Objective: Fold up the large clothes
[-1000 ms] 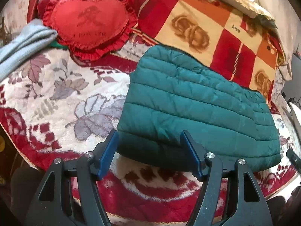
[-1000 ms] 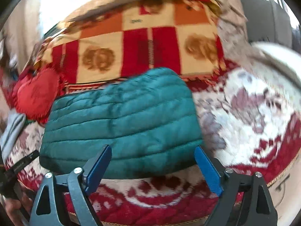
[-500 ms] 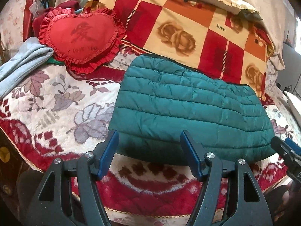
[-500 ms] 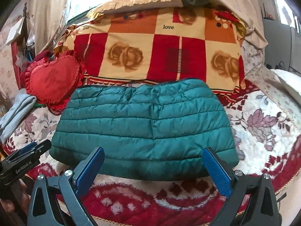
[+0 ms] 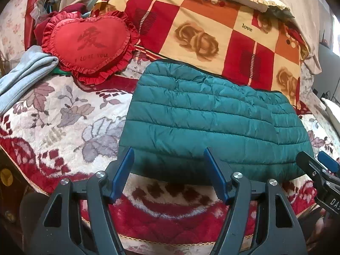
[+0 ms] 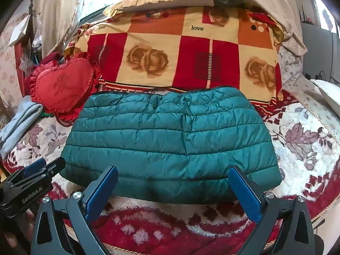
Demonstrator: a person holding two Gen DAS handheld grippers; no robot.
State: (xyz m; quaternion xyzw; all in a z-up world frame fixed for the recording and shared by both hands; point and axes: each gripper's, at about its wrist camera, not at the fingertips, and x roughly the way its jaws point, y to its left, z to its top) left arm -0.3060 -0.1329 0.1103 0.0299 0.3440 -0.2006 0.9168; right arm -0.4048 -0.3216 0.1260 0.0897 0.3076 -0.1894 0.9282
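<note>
Two hand-held grippers are hovering at the near edge of a bed, both pointing down toward a folded teal quilted jacket (image 6: 170, 136). The right gripper (image 6: 173, 191) is standing with its blue pads spread wide, having just been opening further, and nothing is caught between them; the jacket's near hem is lying just beyond its fingertips. The left gripper (image 5: 170, 174) is also gaping, its jaws parted and empty, sitting short of the jacket's near left corner. Each tool is showing at the edge of the other's view.

The jacket is lying flat as a broad, folded rectangle on a red-and-white floral blanket (image 6: 297, 140), roughly in the middle of the bed. Beyond it, a red, orange and cream checked quilt (image 6: 191, 51) printed with roses and the word "love" is piled along the far side. To the left, a frilled red heart-shaped cushion (image 5: 89, 44) is resting beside a folded pale grey garment (image 5: 23, 74).
</note>
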